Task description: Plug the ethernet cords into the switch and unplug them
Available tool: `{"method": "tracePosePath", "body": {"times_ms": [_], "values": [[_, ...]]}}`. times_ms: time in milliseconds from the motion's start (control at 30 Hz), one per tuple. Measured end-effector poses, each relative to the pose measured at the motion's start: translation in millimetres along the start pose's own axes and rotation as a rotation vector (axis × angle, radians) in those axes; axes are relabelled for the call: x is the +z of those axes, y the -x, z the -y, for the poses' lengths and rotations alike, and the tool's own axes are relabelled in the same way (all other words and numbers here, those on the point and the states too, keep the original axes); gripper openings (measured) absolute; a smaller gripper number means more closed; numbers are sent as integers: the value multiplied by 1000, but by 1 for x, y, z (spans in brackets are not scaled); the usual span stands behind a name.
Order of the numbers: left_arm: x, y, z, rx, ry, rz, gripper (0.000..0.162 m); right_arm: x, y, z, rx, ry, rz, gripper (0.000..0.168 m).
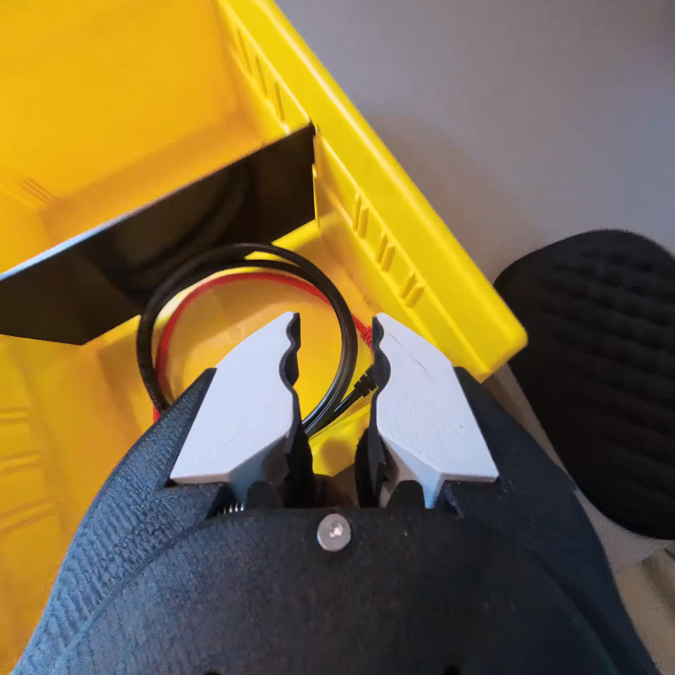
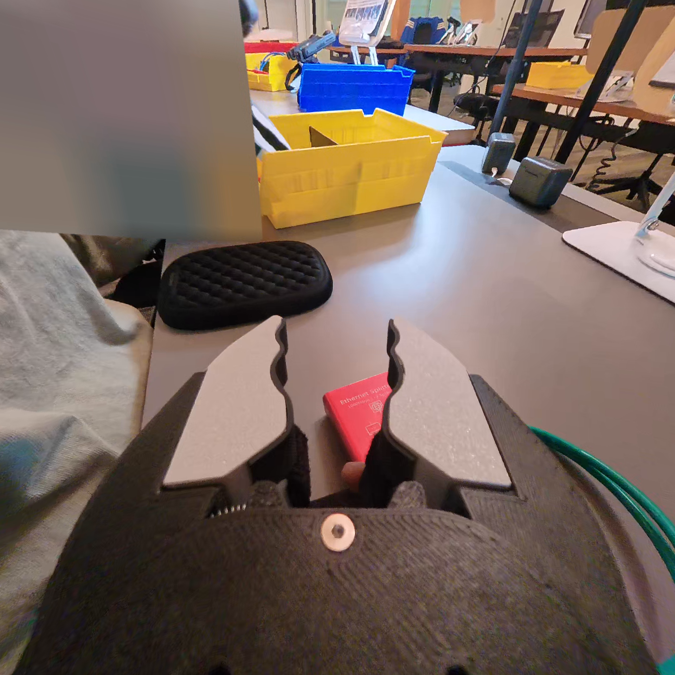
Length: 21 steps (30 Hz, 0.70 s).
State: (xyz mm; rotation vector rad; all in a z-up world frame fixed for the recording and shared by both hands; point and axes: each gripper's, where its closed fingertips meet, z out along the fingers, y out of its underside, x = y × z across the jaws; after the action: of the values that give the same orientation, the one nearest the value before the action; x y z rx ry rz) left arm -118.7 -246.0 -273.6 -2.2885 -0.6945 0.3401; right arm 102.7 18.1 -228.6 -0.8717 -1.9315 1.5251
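Left gripper point(image 1: 336, 328) hangs half-open and empty, coiled cords point(image 1: 343, 350) dead ahead between its tips; right gripper point(image 2: 336, 328) idles open over the switch point(image 2: 356, 414).

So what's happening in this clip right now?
A person works two handheld grippers. The left gripper, open, reaches into the yellow bin over coiled black cords and a red cord. The right gripper, also open and empty, hangs over the red switch on the grey table. Nothing looks plugged in yet.
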Motion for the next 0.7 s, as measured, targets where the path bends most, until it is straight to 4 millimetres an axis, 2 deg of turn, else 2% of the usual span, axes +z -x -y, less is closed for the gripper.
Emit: {"method": "tracePosePath", "body": {"times_ms": [100,233,267,367,500,600,700], "values": [[13,3,-17,15,143,-5,33,-1,-3,-2,-19,11,-19,52],[21,-6,-30,21,241,-77,16,-3,-5,-2,-28,11,-34,52],[21,-7,-29,14,229,-85,7,-3,-5,-2,-29,13,-35,52],[12,-3,-22,16,166,-35,6,-2,-6,-4,-37,24,-40,52],[-26,11,5,-12,-43,70,6,-3,-6,-4,-60,37,-49,51],[-72,22,40,-7,-313,164,6,-3,-5,-1,-64,20,-46,51],[-125,22,79,5,-648,237,6,-1,-2,2,-67,12,-41,50]]}}
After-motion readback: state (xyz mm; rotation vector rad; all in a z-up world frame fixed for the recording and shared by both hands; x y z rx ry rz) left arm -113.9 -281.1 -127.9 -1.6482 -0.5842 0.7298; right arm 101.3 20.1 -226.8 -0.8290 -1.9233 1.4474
